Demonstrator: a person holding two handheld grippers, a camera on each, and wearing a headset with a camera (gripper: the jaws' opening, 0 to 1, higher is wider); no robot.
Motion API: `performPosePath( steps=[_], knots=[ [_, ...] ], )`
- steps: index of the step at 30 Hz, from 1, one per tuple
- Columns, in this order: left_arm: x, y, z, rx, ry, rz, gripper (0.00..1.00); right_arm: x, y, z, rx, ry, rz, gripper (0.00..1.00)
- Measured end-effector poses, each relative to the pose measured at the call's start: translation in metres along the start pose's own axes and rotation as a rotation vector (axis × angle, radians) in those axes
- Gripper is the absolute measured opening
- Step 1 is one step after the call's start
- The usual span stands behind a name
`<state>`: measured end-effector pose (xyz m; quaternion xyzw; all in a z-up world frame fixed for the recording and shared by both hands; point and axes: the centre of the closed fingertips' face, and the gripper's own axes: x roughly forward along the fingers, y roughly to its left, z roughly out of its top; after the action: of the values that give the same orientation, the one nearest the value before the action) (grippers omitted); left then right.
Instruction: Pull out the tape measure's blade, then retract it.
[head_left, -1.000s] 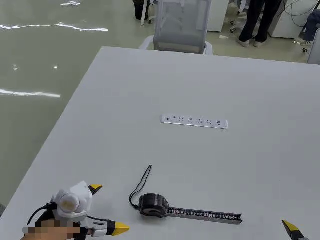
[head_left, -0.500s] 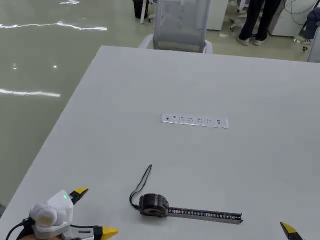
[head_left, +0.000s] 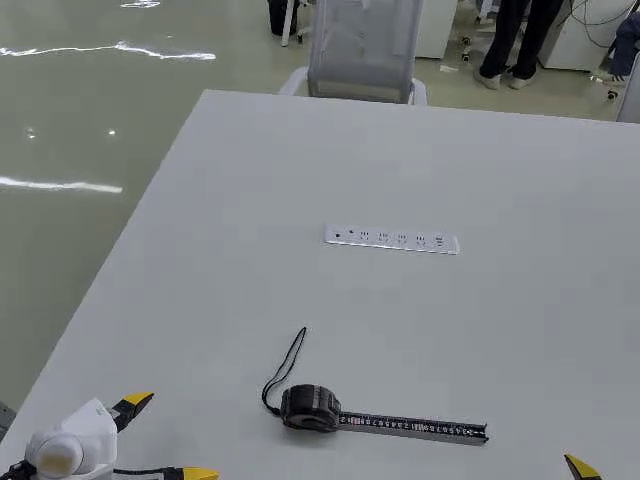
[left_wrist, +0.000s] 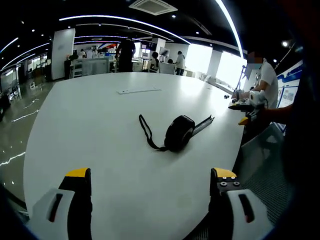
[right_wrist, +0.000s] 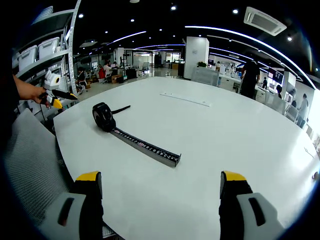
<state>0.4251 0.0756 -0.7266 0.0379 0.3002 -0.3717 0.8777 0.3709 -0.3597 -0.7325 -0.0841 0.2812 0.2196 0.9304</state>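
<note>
A black tape measure (head_left: 309, 408) lies on the white table (head_left: 400, 160) near its front edge. Its blade (head_left: 415, 428) is pulled out to the right, flat on the table. A black wrist cord (head_left: 283, 368) loops off the case toward the back. My left gripper (head_left: 150, 440) hovers open at the front left corner, well left of the case (left_wrist: 179, 131). One yellow tip of my right gripper (head_left: 582, 467) peeks in at the bottom right. Its own view shows it open (right_wrist: 162, 182), with the blade's end (right_wrist: 170, 158) a little ahead.
A white power strip (head_left: 391, 240) lies across the middle of the table. A grey mesh chair (head_left: 362, 50) stands at the far edge. A person (head_left: 515, 40) stands on the floor beyond. The table's left edge drops to shiny floor.
My left gripper has drawn back toward me and to the left, away from the tape measure. The right tip has slipped lower. The tape measure and blade have not moved.
</note>
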Motion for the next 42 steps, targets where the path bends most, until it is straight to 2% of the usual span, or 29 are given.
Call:
performPosePath(
  steps=[2,7,18,29,35,38,42],
  knots=[
    [0.000,0.002,-0.001,0.006,-0.001,0.006,0.95,-0.001,0.000,-0.002,0.004,0.002,0.002,1.00],
    [-0.001,0.000,-0.002,-0.006,-0.006,0.006,0.99,-0.004,0.001,-0.005,0.009,0.010,-0.001,1.00],
    [-0.008,0.008,-0.011,-0.009,0.013,0.023,0.99,-0.007,-0.003,-0.008,0.001,0.013,-0.017,1.00],
    [-0.010,0.009,-0.013,-0.005,0.025,0.024,0.99,-0.008,-0.005,-0.006,-0.009,0.012,-0.019,1.00],
    [-0.010,0.005,-0.009,0.006,0.026,0.013,0.99,-0.010,-0.006,-0.005,-0.023,0.005,-0.018,1.00],
    [-0.009,0.003,-0.008,0.043,0.038,0.004,0.99,-0.011,-0.007,-0.003,-0.042,-0.011,-0.016,1.00],
    [-0.007,0.003,-0.003,0.034,0.037,0.007,0.99,-0.012,-0.007,-0.001,-0.047,-0.018,-0.020,1.00]
  ],
)
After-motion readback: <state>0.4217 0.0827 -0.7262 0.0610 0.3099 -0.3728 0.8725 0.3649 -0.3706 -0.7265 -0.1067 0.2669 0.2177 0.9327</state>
